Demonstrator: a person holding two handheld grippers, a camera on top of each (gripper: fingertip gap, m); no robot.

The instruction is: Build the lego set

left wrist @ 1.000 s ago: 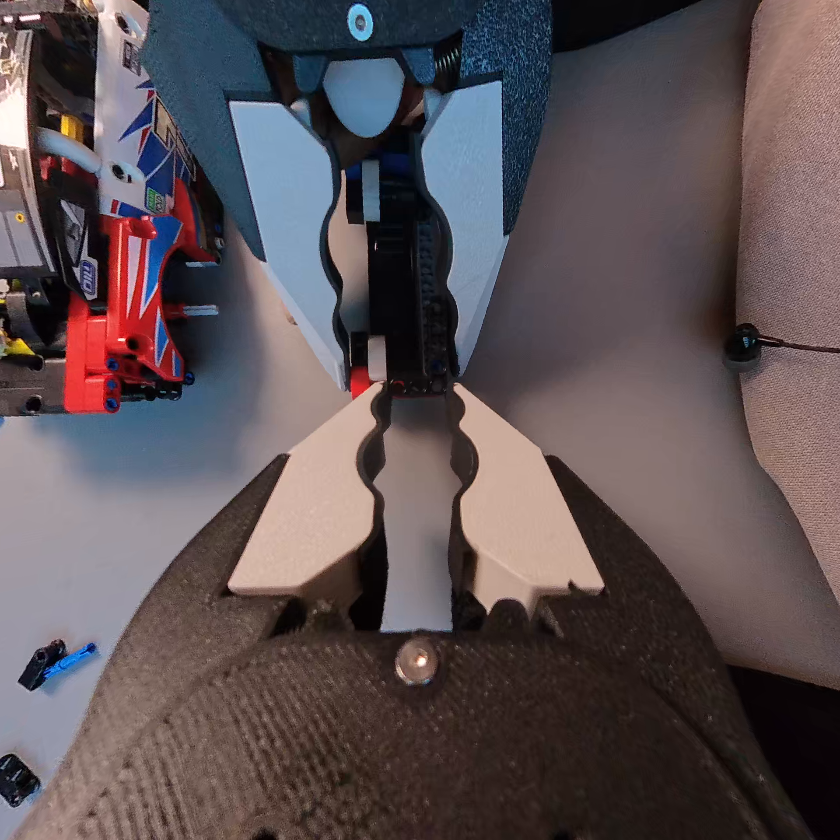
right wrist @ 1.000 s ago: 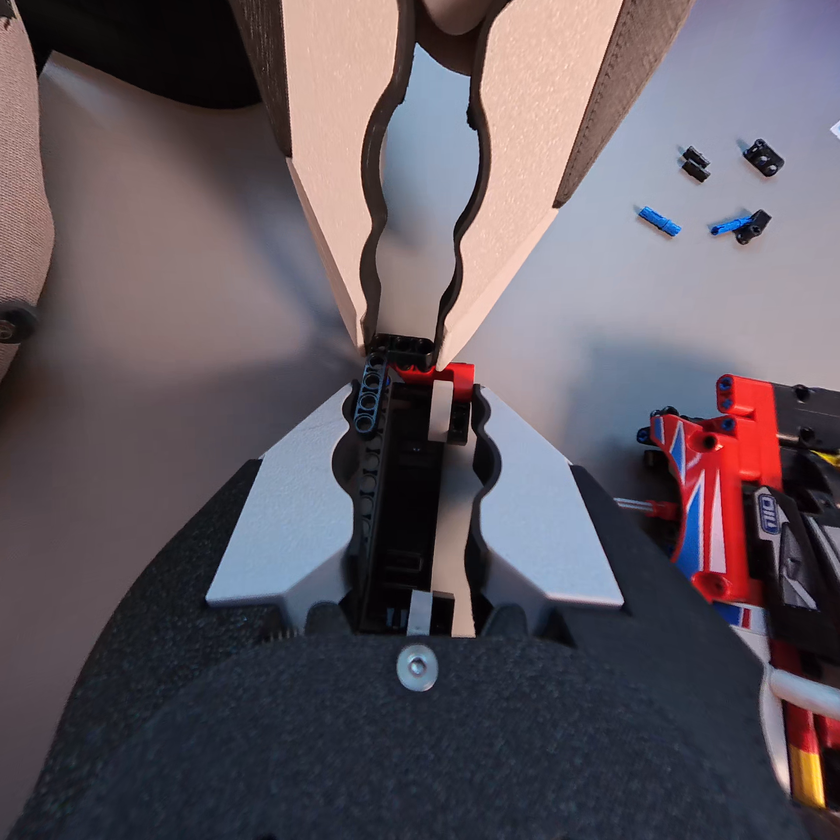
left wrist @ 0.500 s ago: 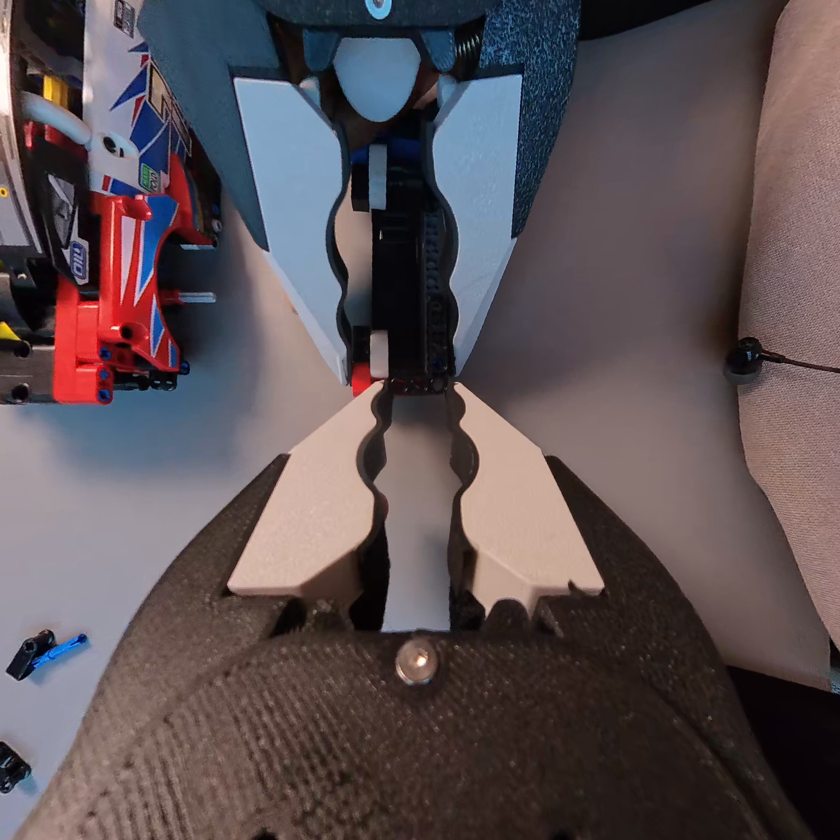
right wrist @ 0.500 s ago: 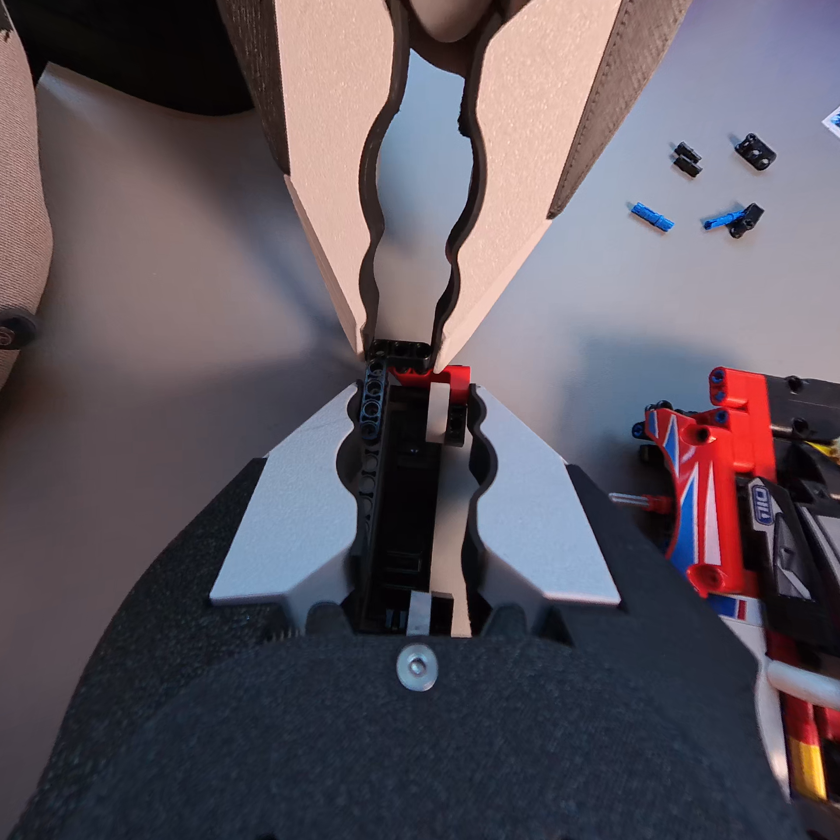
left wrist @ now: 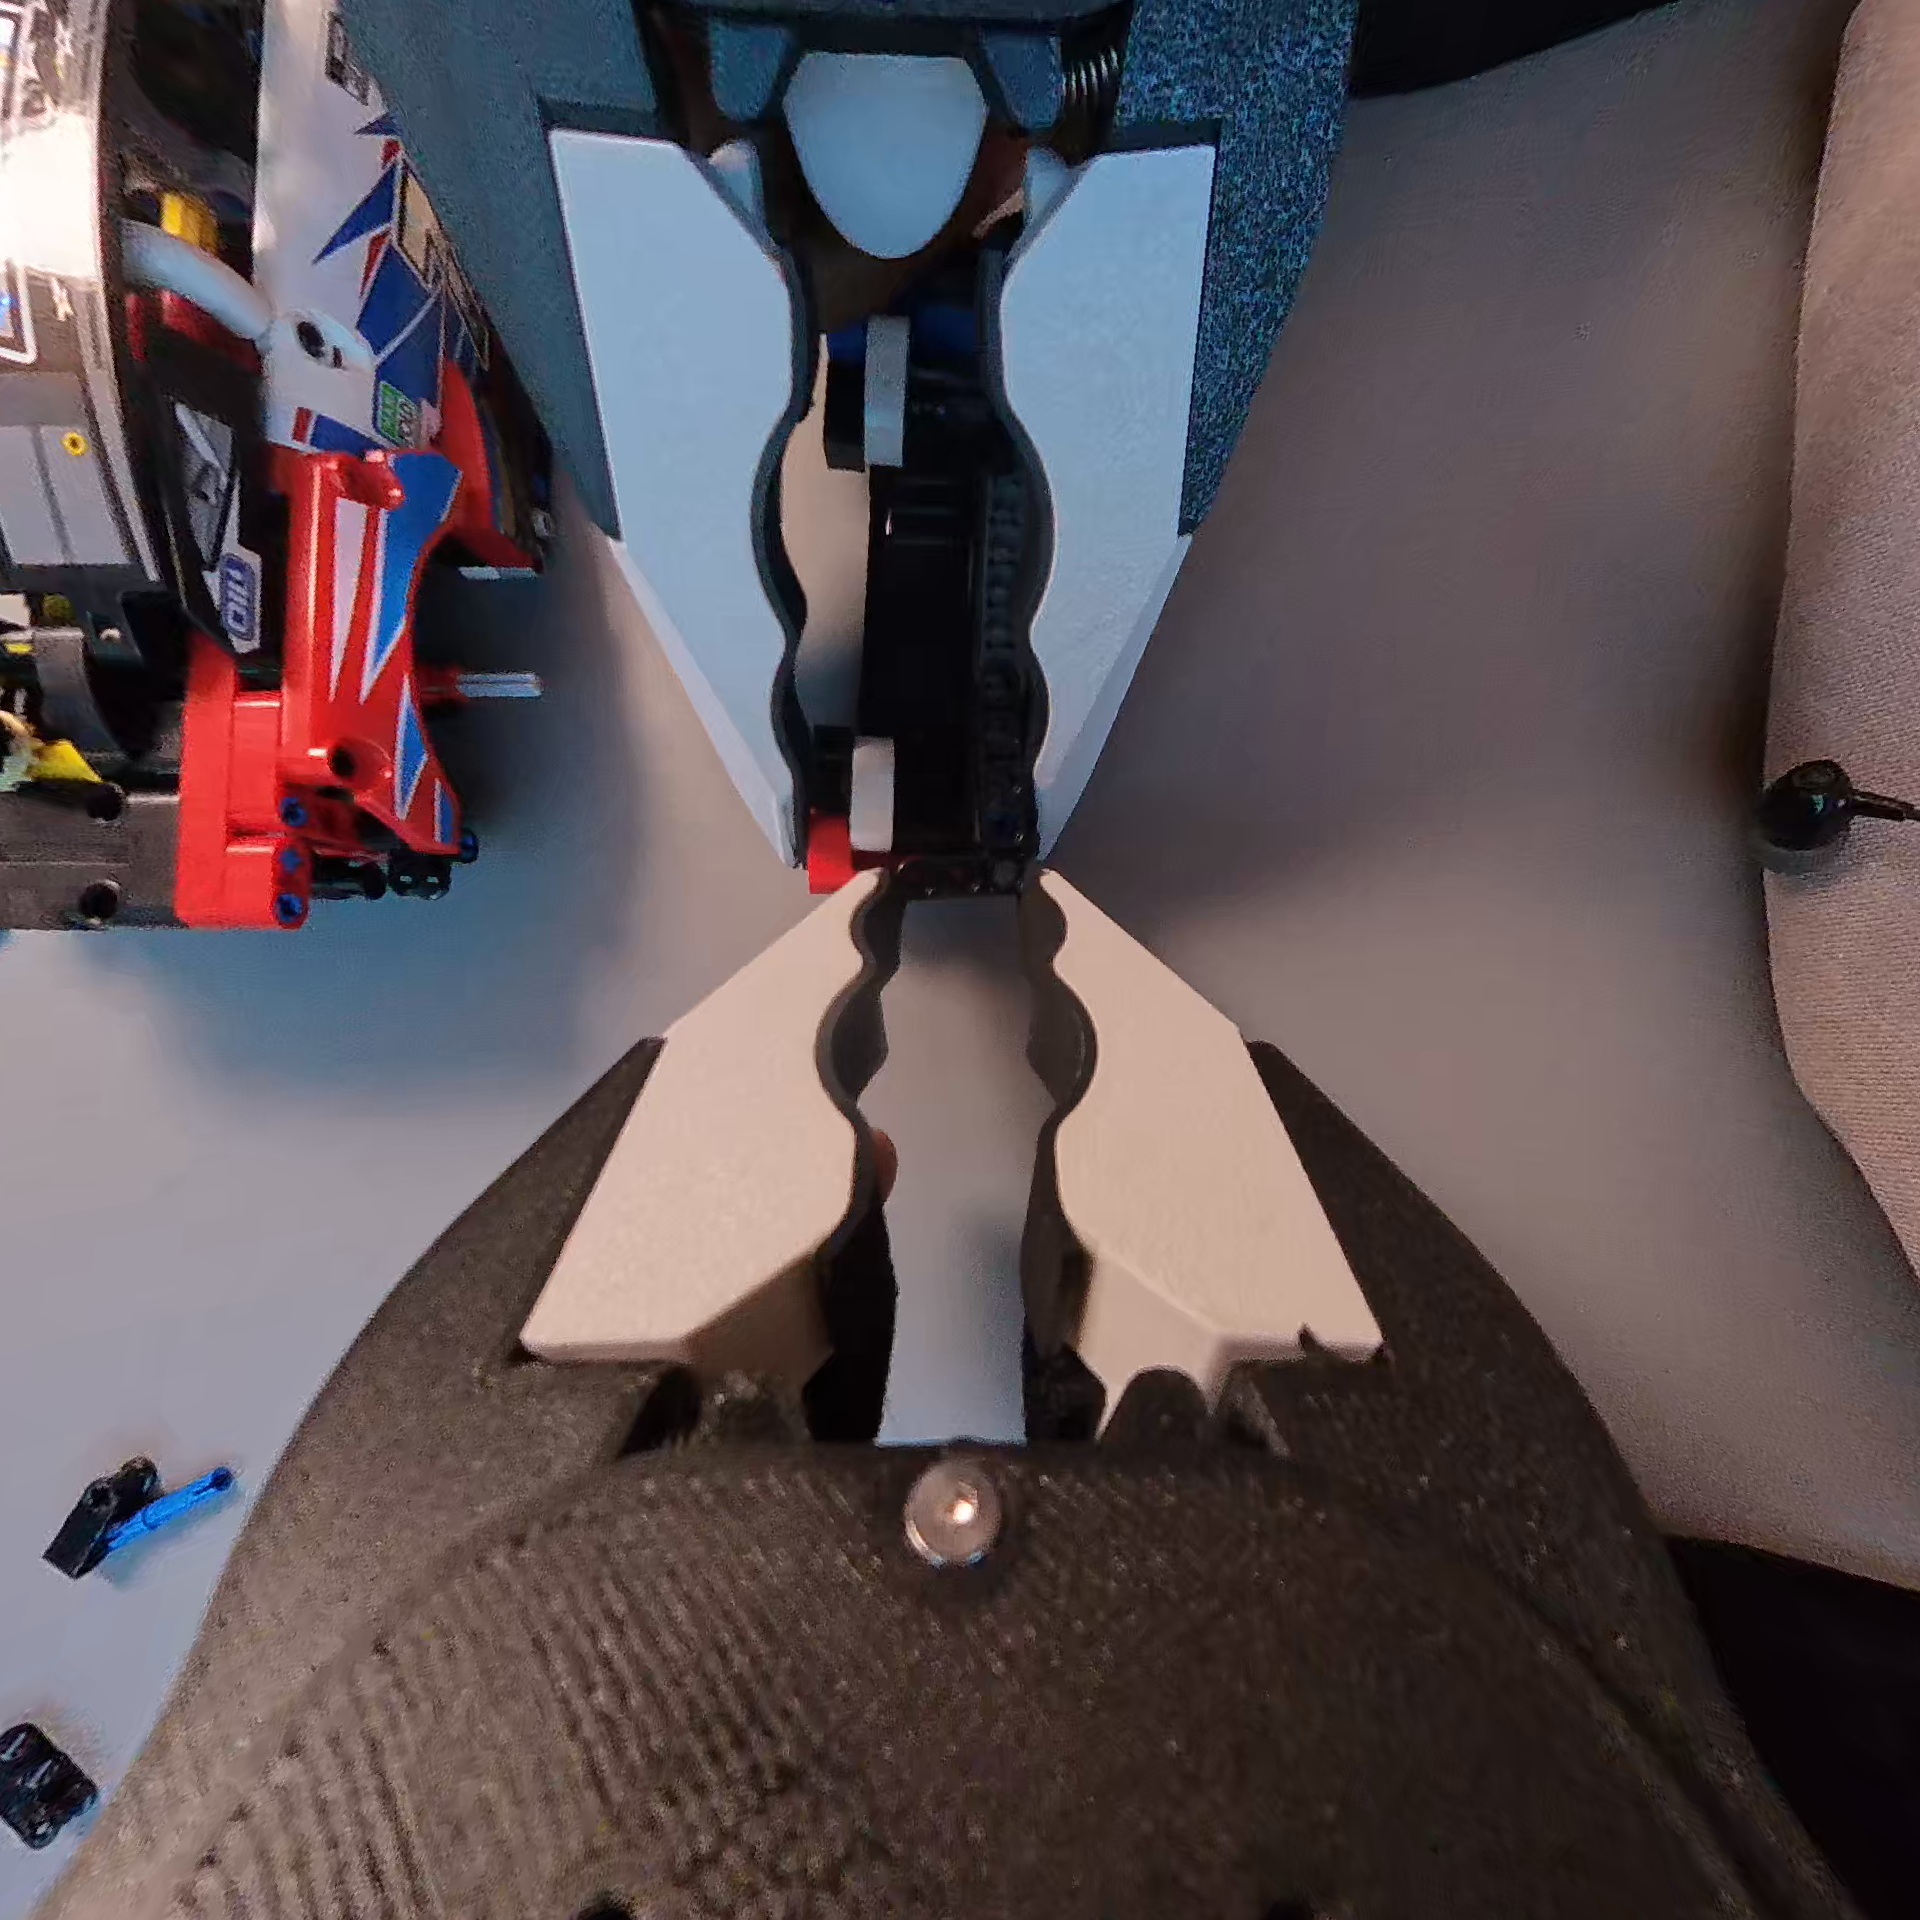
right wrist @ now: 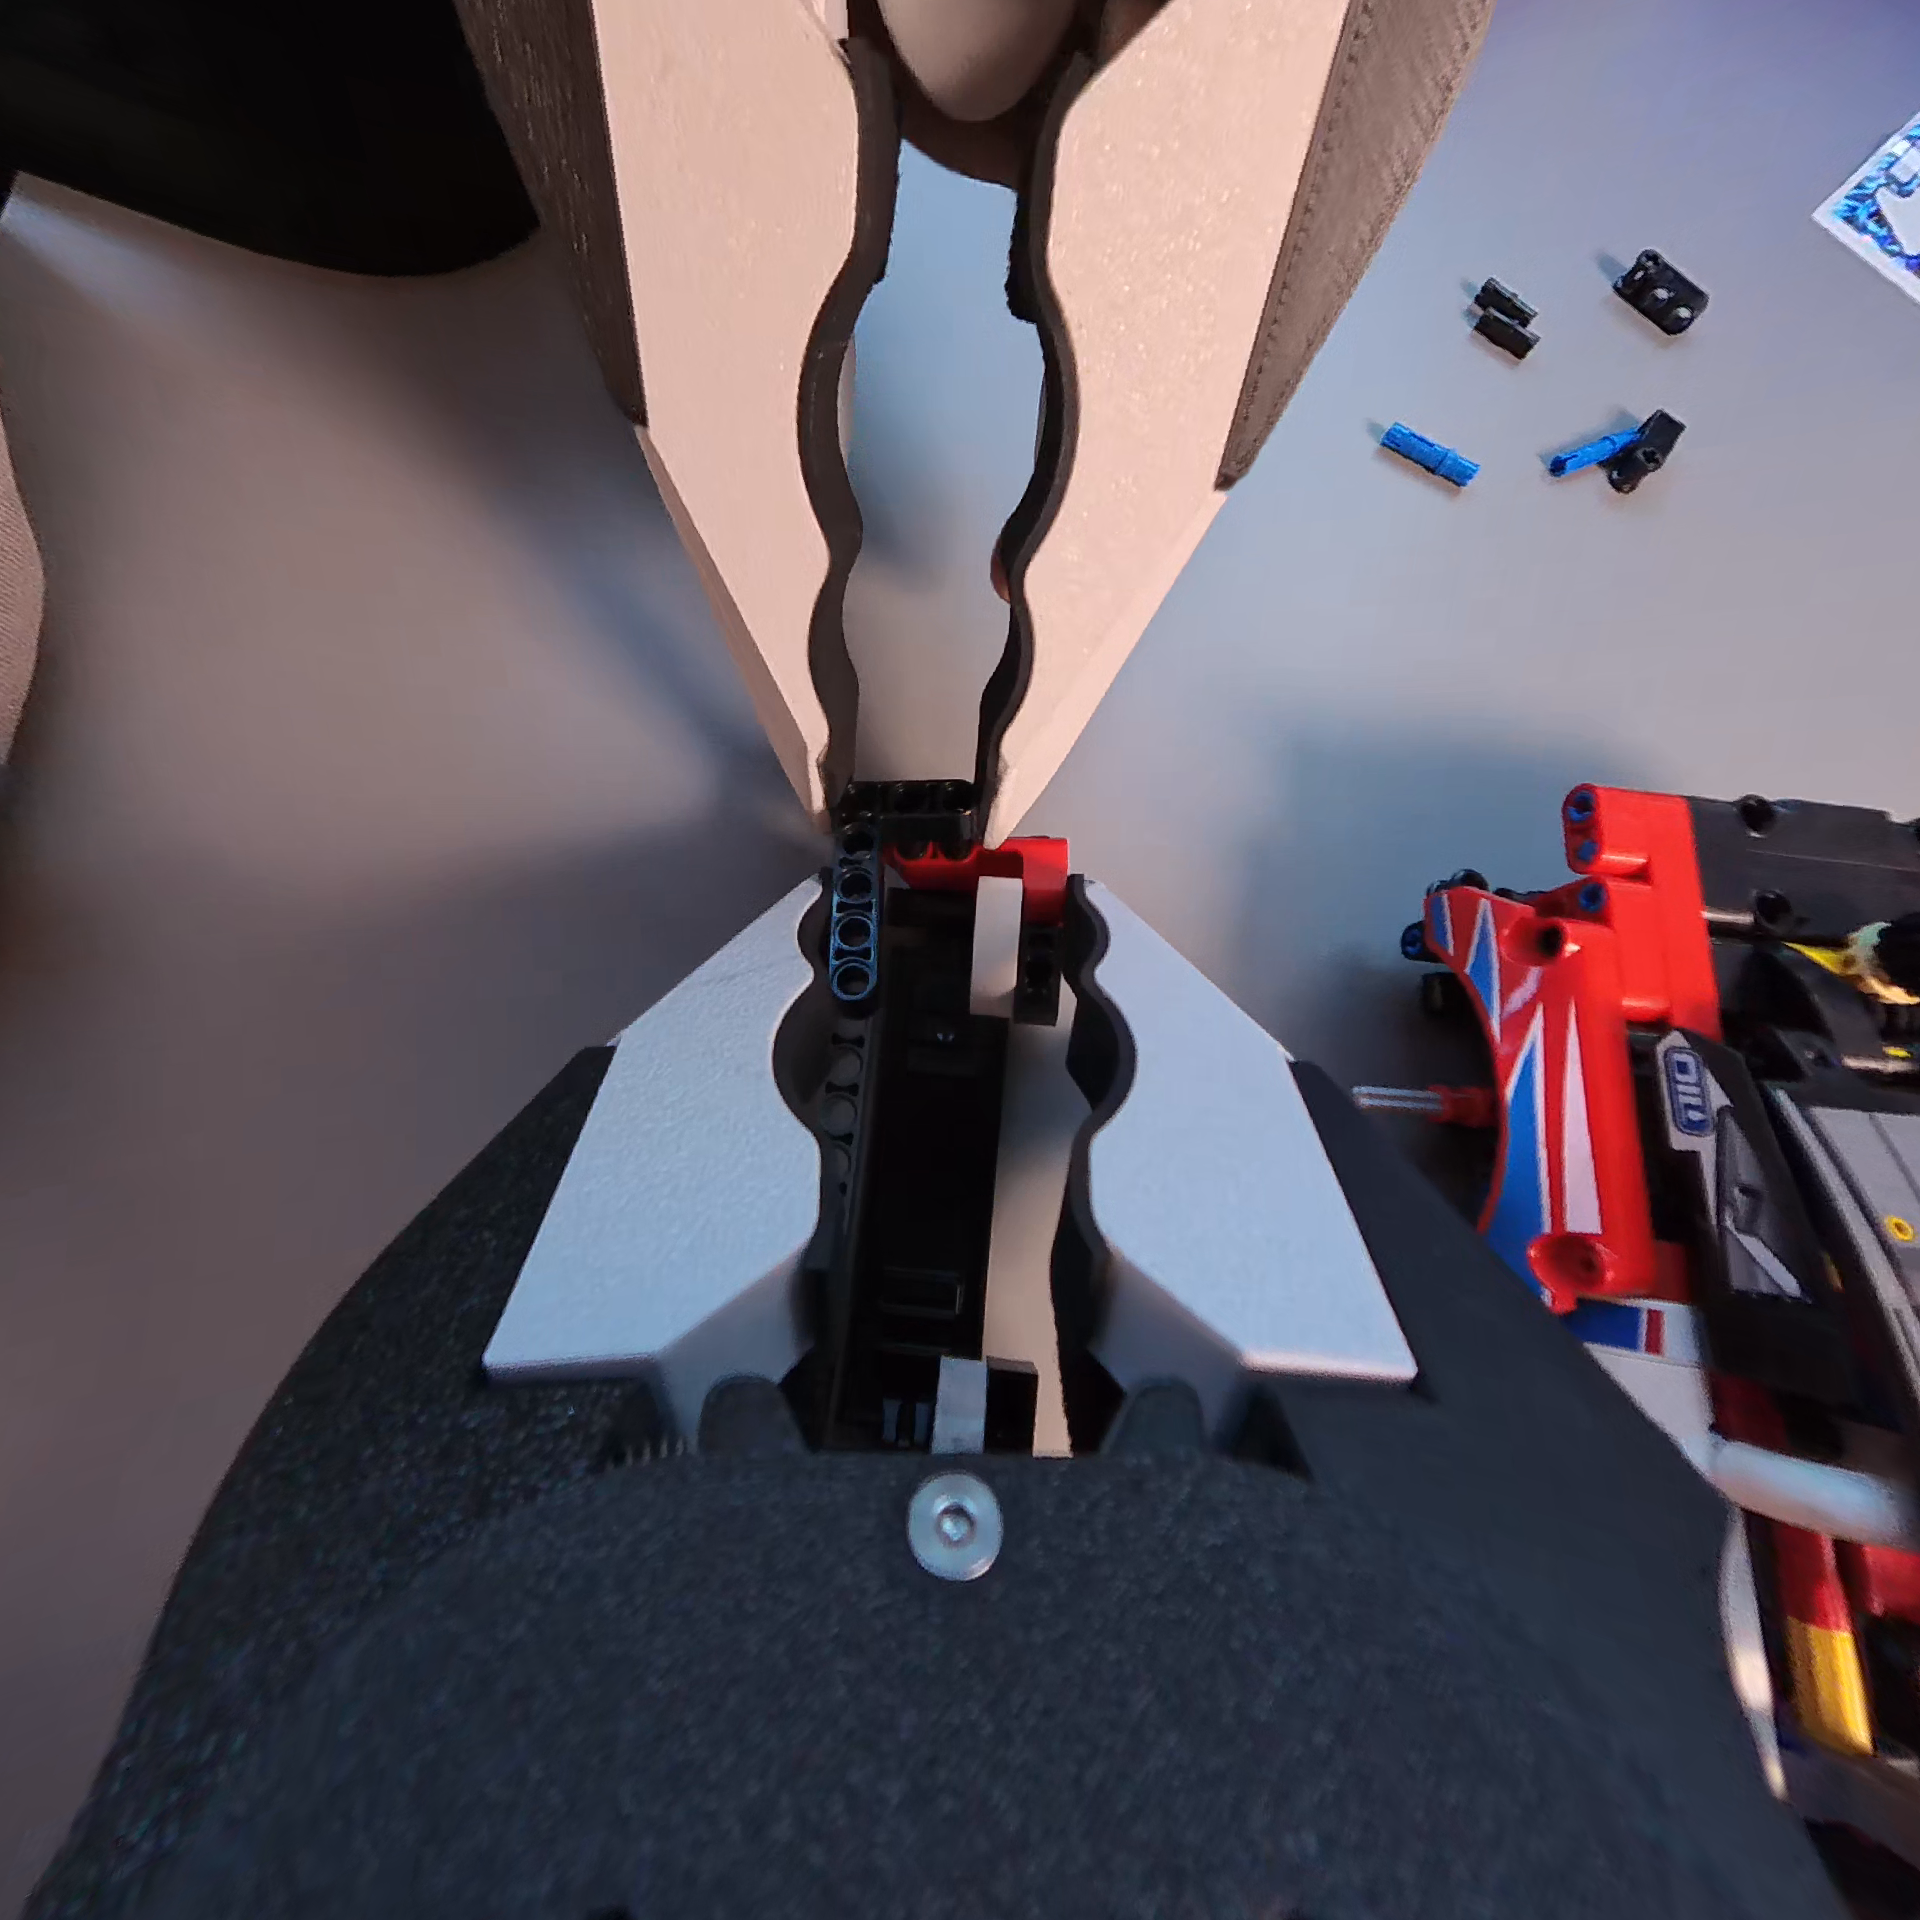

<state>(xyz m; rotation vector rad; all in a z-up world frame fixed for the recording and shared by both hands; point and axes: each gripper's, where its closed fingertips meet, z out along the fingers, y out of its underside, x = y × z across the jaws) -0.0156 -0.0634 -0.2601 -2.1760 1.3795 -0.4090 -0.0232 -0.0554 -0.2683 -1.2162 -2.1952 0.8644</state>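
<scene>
— Two sets of fingers, one part between them. Which holds it?

— My right gripper carries the black sub-assembly, clenched along its sides. Its long axis runs straight out along my right fingers, from deep in the gripper to past the tips, with a red piece and a short crosswise black beam at the far end.

— And the left?

— My left gripper meets it head-on, tip to tip. Its fingers are pinched on that black end beam. Both grippers share one line, the part spanning them above the tabletop.

— So what does the next move turn on?

— That shared axis, I'd judge. Any push or pull has to run along it; sideways force would twist the beam off.

— Where is the car?

— The red, white and blue car model sits on the tabletop to my right gripper's right, well apart from the part. The right gripper is nearer it. Loose blue pins and black connectors lie beyond.
</scene>
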